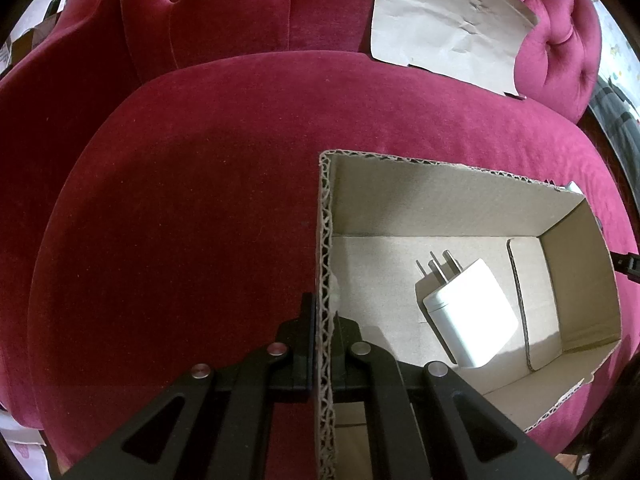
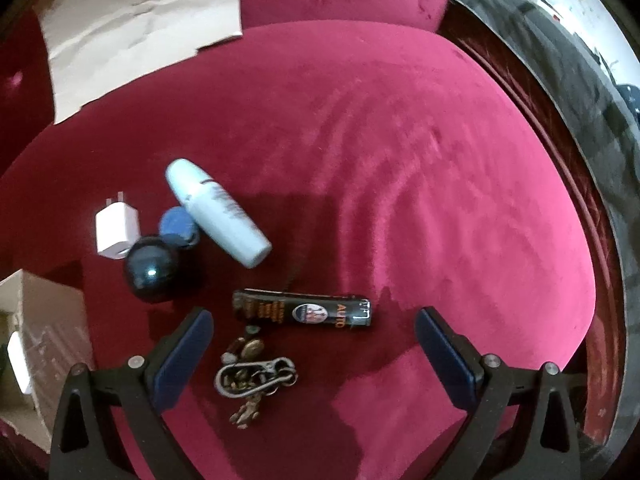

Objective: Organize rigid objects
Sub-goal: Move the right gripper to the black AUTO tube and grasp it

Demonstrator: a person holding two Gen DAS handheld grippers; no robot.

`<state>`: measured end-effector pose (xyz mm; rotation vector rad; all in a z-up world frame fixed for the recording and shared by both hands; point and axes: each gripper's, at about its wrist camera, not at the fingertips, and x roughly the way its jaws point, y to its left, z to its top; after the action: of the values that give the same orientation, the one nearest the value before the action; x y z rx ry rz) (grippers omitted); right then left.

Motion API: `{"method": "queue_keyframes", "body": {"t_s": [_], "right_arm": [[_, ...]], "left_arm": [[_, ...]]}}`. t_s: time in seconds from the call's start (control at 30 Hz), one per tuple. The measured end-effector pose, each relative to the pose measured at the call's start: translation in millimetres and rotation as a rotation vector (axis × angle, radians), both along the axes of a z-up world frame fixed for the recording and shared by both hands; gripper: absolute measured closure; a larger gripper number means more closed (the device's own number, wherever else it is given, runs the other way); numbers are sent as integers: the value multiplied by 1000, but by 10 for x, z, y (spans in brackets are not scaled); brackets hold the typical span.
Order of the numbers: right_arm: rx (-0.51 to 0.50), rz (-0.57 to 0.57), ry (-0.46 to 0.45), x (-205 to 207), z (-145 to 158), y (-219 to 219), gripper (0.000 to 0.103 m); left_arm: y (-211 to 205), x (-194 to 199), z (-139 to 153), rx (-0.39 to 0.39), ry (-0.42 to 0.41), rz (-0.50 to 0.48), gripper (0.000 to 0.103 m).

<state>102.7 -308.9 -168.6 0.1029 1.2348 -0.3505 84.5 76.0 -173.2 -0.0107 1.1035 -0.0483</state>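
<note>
Lettering shows on just one thing: the black tube (image 2: 303, 313) lying on the red velvet sofa cushion (image 2: 400, 160) carries the orange word "AUTO" beside a round emblem whose small print is too blurred to read. The pale blue bottle (image 2: 218, 218) near it has dark script along its side, also unreadable. Only the right wrist view shows this loose group: the bottle, a small white plug adapter (image 2: 117, 229), a blue cap (image 2: 179, 227) touching a dark glossy ball (image 2: 151, 274), and a metal key ring (image 2: 256, 376) with brass charms. The right tongs (image 2: 314, 332) stand wide open above the cushion with nothing gripped, the key ring and the tube's left end lying between the blue pads. Only the left wrist view looks down into the cardboard box (image 1: 440, 196), where a larger white charger (image 1: 470, 312) lies on the floor, prongs up toward the far wall. The left tongs (image 1: 322, 312) are clamped on the box's near left wall, one finger outside and one inside. Crumpled brown paper (image 1: 448, 20) leans against the sofa back in both views.
</note>
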Motion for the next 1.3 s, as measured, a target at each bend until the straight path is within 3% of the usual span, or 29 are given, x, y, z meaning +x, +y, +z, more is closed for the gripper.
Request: {"method": "queue_keyframes", "body": {"t_s": [0.37,0.9,0.97,1.0,1.03,1.3], "right_arm": [[40,-57,23,142,-315,-208,0],[50,-94,0,89,-273,-215,0],[44,-95,-8,64,-249,-193,6],[45,-92,-14,59,-239,-186,18],[39,-88,-12,54,-232,-172,20],[11,-63,-22,40,-205,-82,21]], "left_arm": [[-2,-1,-1,0,0,0,100],[-1,-4,-6,2,-1,-1,100],[-1,-4,-6,2,-1,-1,100],[-2,-2,-5,3,-2,-1,100],[-1,-3,-7,3,-2,-2,100],[-3,-7,-11,5,-3,-2,100]]}}
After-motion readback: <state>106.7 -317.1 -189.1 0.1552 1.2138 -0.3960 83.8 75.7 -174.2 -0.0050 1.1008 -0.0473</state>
